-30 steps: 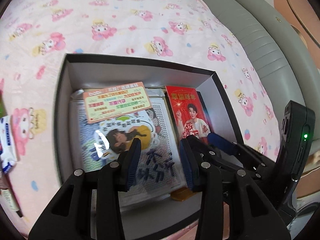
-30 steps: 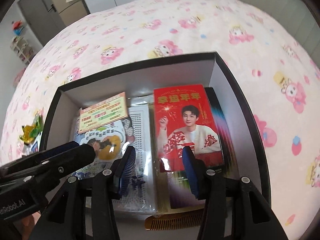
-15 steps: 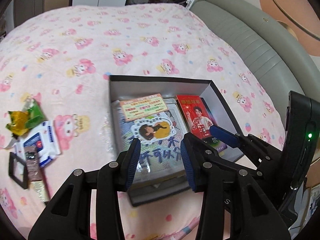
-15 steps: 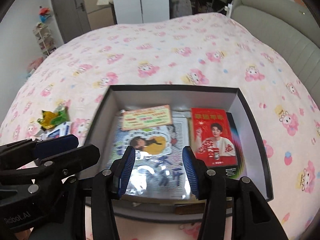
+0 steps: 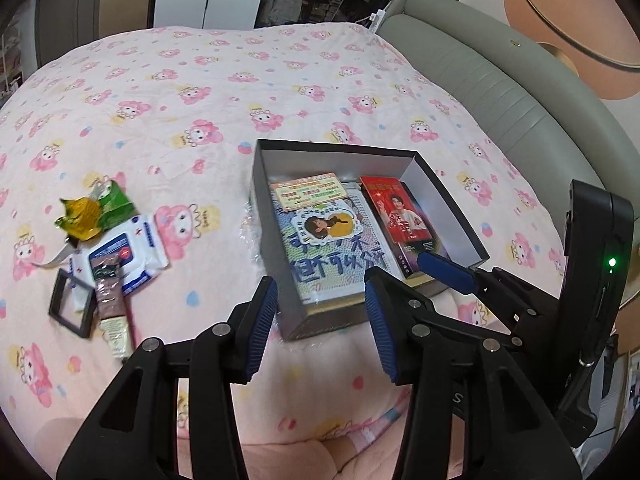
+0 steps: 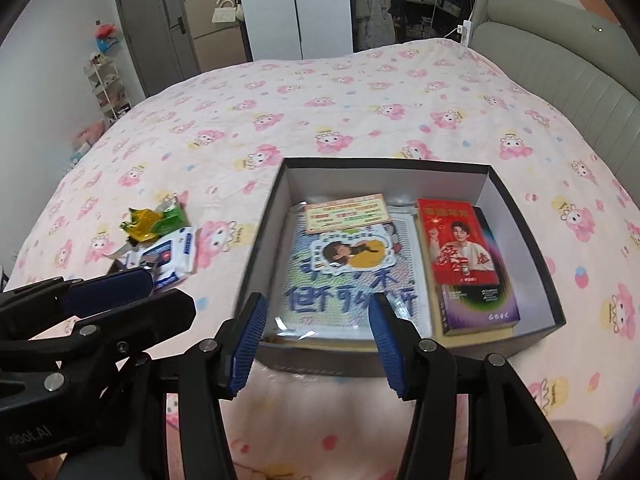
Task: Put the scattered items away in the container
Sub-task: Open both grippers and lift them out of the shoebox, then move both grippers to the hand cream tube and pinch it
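Both grippers risen above box [image 6: 520,200]; empty.

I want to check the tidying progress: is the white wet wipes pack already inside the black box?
No, the wet wipes pack lies on the pink bedspread, left of the black box.

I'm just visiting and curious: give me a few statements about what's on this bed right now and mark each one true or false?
1. The red card lies inside the dark box. True.
2. The wet-wipes pack is in the box. False: it lies on the bedspread, left of the box.
3. The left gripper holds the green wrapper. False: it is open and empty.
4. The right gripper is open and empty. True.
5. A small black frame lies outside the box. True.
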The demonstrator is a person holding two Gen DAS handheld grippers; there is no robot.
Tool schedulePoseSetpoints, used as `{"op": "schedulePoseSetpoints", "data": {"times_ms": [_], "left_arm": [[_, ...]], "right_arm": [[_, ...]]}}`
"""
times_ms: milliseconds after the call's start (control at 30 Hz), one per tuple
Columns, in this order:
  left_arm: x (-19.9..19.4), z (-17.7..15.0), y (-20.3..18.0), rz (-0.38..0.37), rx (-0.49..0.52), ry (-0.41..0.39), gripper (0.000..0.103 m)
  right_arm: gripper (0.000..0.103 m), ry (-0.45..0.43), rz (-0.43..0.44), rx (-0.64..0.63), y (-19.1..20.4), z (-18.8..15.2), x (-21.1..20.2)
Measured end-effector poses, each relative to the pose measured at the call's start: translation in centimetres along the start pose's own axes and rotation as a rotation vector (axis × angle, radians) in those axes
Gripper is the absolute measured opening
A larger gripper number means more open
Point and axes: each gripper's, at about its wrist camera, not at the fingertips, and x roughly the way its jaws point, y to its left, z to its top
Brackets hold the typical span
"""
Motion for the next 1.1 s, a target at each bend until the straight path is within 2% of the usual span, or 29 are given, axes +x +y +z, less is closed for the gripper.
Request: {"op": "schedulePoseSetpoints", "data": {"times_ms": [367, 633, 867, 1100], "left_arm": [[-4.7, -3.3, 4.3, 0.036, -0.055, -0.031, 0.047], [-7.0, -5.6, 8.7, 0.061, -0.132, -0.052, 0.047], [-7.2, -7.0, 12.4, 0.063, -0.219, -0.058, 0.047], [-5.0, -7.2, 16.1, 0.053, -0.333, -0.028, 0.046]], "right_arm": [[0.05, 0.009, 0.062, -0.069, 5.9, -1.5, -0.9], [0.05, 0.037, 0.126, -0.118, 10.3, -2.4, 0.1], [0.05, 0.048, 0.171, -0.133, 13.2, -2.3, 1.1], [0.05, 0.076, 0.18, -0.169, 15.8, -1.5, 3.3]]}}
